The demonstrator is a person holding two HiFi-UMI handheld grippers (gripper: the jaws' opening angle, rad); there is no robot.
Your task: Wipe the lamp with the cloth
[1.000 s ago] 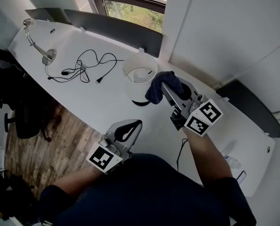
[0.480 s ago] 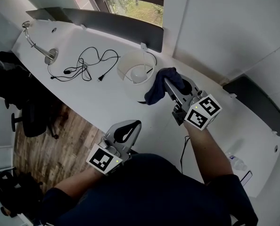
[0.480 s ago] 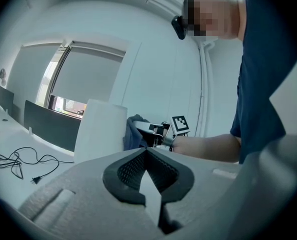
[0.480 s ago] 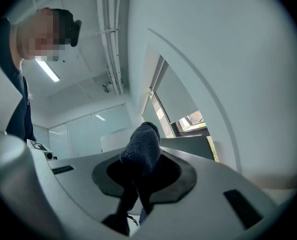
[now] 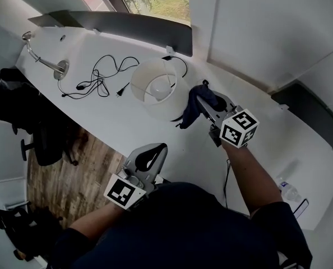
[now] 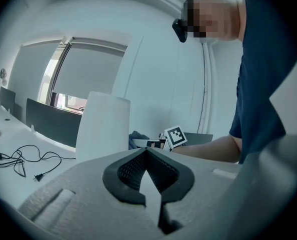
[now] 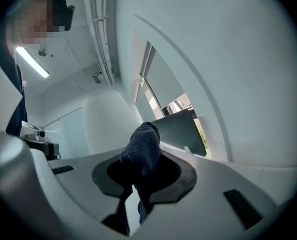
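A white lamp [image 5: 157,93] with a cylindrical shade stands on the white desk [image 5: 110,122]; the same lamp [image 6: 102,126] [image 7: 108,124] shows in both gripper views. My right gripper [image 5: 199,102] is shut on a dark blue cloth [image 5: 195,106] [image 7: 142,148], which hangs against the shade's right side. The left gripper [image 5: 155,148] sits low near the desk's front edge, shut with nothing in it [image 6: 147,154], well short of the lamp.
A loose black cable with a plug [image 5: 102,75] lies left of the lamp. A chrome gooseneck fixture [image 5: 43,60] stands at the far left. A dark screen panel [image 5: 135,29] runs along the back under the window. A black cord [image 5: 228,175] lies by my right arm.
The lamp's shade has tipped and shifted left in view. The right gripper with the cloth has stayed against its right side. The left gripper has kept still.
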